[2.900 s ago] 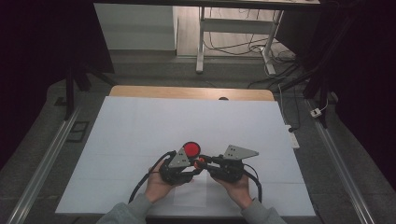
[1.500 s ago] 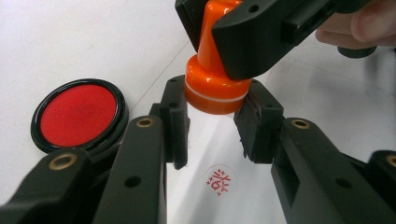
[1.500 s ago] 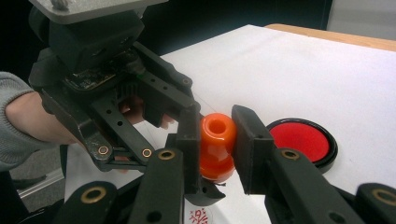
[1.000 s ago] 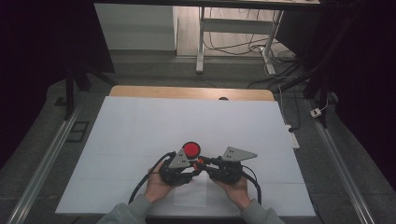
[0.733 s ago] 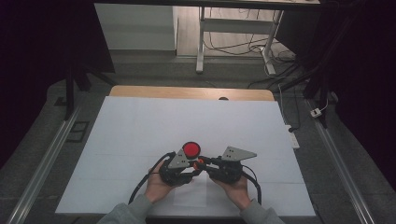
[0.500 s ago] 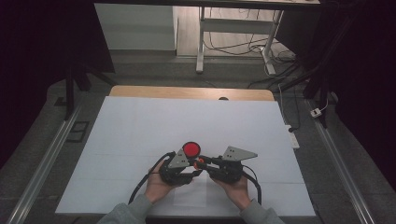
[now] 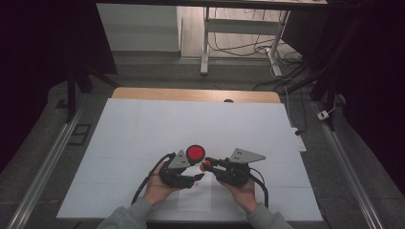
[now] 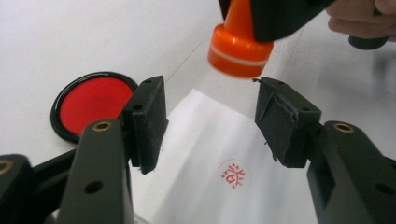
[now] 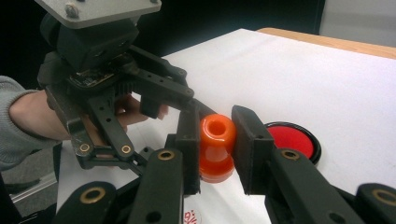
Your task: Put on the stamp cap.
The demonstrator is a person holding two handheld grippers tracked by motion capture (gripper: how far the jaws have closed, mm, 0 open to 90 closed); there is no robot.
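Note:
An orange stamp (image 9: 216, 144) hangs just above a white paper sheet (image 8: 205, 140), and my right gripper (image 9: 216, 135) is shut on its handle. The stamp (image 8: 240, 42) shows at the top of the left gripper view. A round red stamp mark (image 8: 232, 174) is printed on the sheet, seen between the jaws of my left gripper (image 8: 210, 121). Those jaws are open and have just been opening, with nothing between the pads. In the high view both grippers meet near the table's front edge: left gripper (image 7: 196, 179), right gripper (image 7: 207, 166).
A round red ink pad (image 7: 195, 153) in a black case lies open just behind the grippers; the ink pad (image 8: 93, 100) is left of the left jaw. A large white mat (image 7: 143, 129) covers the wooden table (image 7: 191, 94). Metal rails run along both sides.
The left gripper's jaws stand a little wider apart than before. Both hands and the stamp have stayed where they were.

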